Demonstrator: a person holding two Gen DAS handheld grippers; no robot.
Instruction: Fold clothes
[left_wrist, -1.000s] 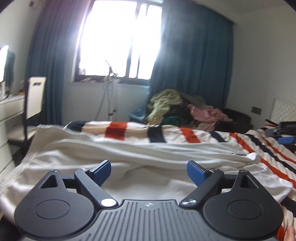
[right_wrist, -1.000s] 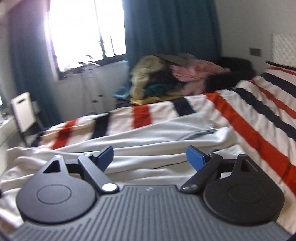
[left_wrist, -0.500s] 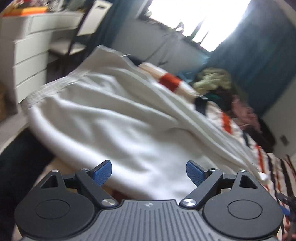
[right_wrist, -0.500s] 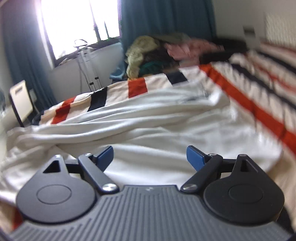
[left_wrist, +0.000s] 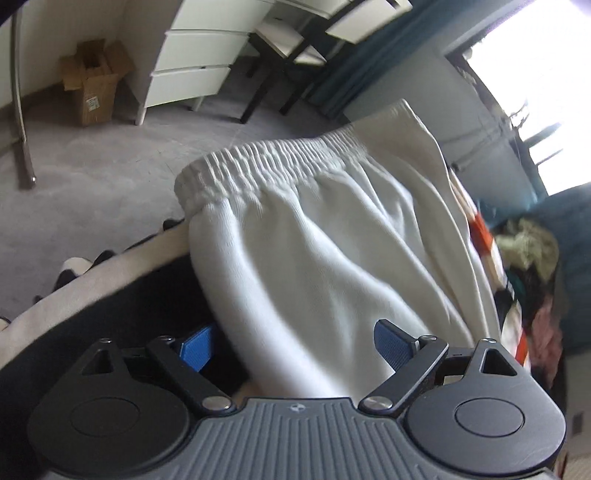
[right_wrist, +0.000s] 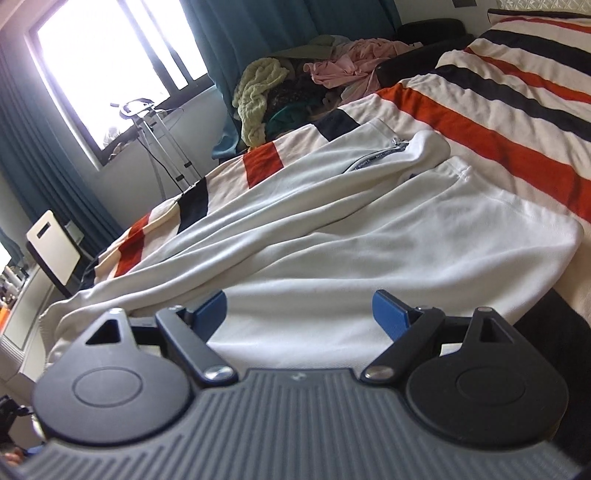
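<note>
Lying rumpled, soft white trousers (left_wrist: 332, 240), ribbed elastic waistband (left_wrist: 266, 166), striped blanket (right_wrist: 498, 122)

The white knit-cloth trousers (left_wrist: 332, 236) look soft and matt, with a ribbed, gathered elastic waistband (left_wrist: 266, 166); a shiny metal zip (right_wrist: 395, 142) sits at their pocket. Under them, the striped orange, black and cream bedspread (right_wrist: 498, 122) is matt woven cloth. Beside the bed, the brown cardboard box (left_wrist: 92, 85) is dull paper on rough grey floor (left_wrist: 92, 177)
</note>
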